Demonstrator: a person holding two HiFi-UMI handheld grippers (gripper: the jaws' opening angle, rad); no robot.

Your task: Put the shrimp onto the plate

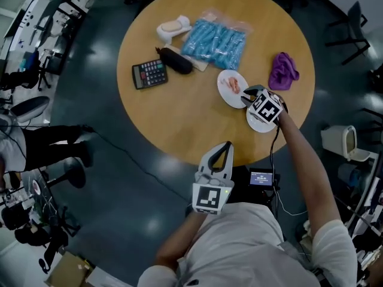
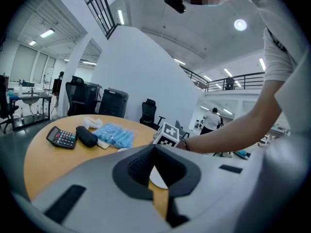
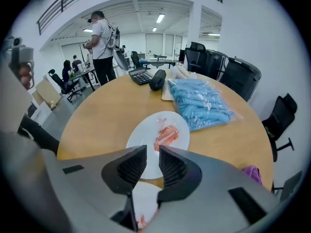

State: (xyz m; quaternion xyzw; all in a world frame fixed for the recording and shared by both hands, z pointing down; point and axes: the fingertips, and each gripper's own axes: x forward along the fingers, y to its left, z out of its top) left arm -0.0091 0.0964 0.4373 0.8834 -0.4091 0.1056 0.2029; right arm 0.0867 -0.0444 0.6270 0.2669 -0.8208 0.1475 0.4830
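Note:
Pink shrimp [image 1: 233, 85] [image 3: 166, 135] lie on a white plate [image 1: 224, 94] [image 3: 141, 140] at the right of the round wooden table [image 1: 179, 118]. A second white plate [image 1: 257, 125] [image 3: 146, 198] sits nearer the table edge, with a small pink piece [image 3: 141, 222] on it. My right gripper [image 1: 246, 97] [image 3: 147, 164] hovers over the seam between the two plates, its jaws a narrow gap apart with nothing between them. My left gripper [image 1: 226, 145] [image 2: 154, 148] is held off the table's near edge, tips touching and empty.
On the far half of the table lie a bag of blue items [image 1: 215, 40], a black case [image 1: 175, 60], a calculator [image 1: 149, 73], a white object [image 1: 173, 27] and a purple cloth [image 1: 283, 70]. A person [image 3: 103, 38] stands beyond the table among office chairs.

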